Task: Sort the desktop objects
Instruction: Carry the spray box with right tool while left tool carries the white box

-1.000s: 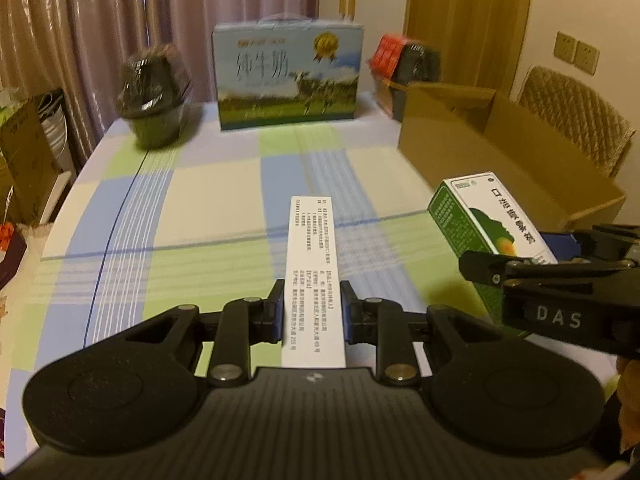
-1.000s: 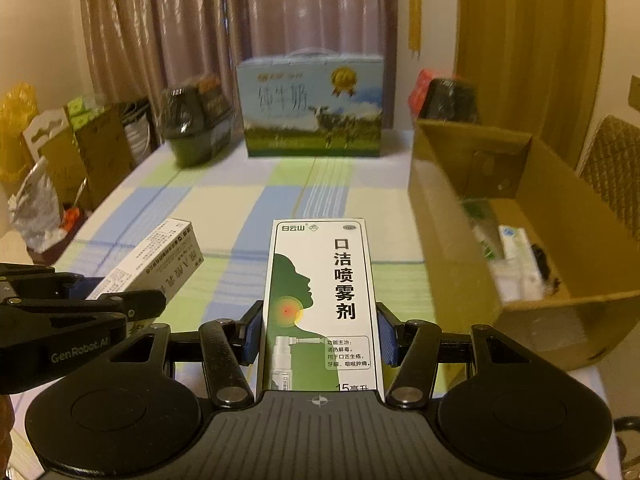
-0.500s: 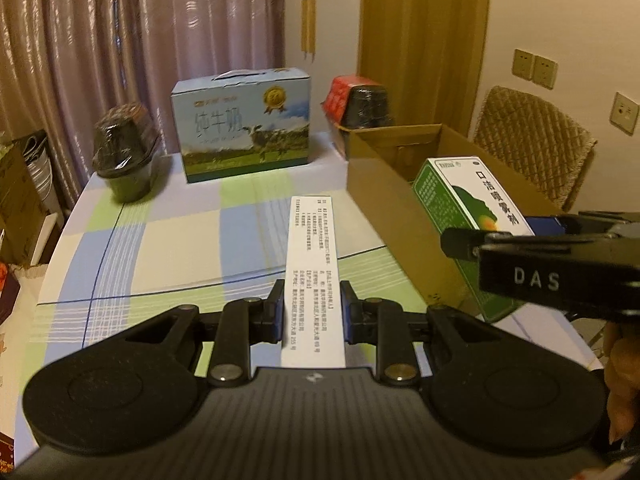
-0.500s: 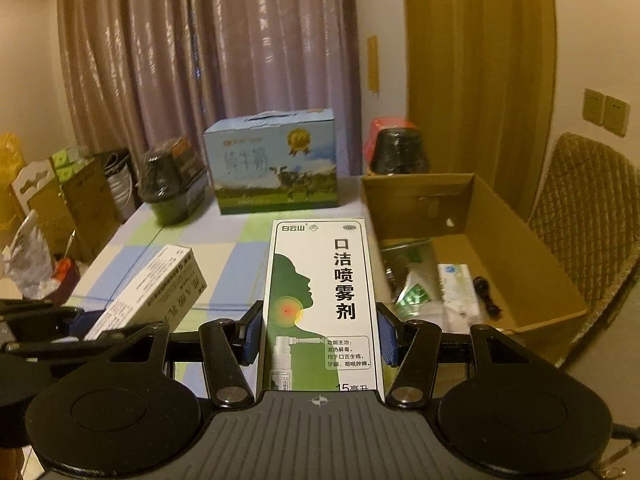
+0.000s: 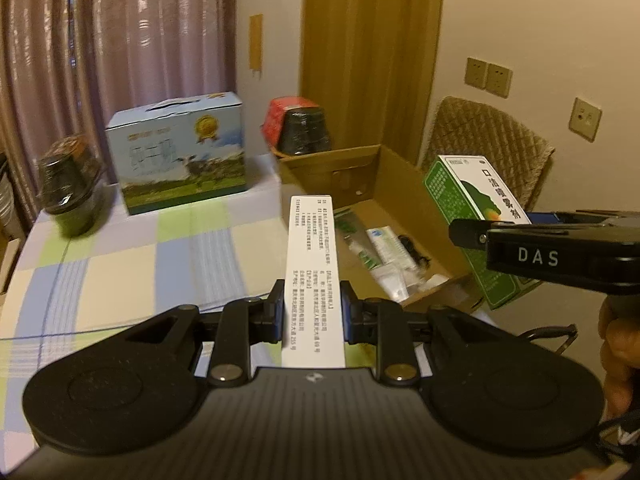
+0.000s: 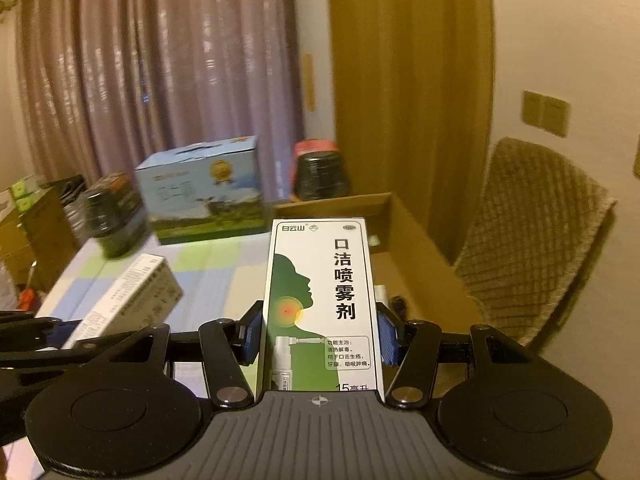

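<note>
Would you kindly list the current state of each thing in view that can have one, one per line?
left gripper: shut on the white box.
white box: held clear of the table, narrow face up.
right gripper: shut on the green spray box.
green spray box: held, printed face up.
cardboard box: open, small items inside.
milk carton: closed, upright on the table.

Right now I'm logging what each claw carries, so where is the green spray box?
The green spray box is clamped upright in the right claw, held over the near edge of the open cardboard box, right of the white box.
</note>
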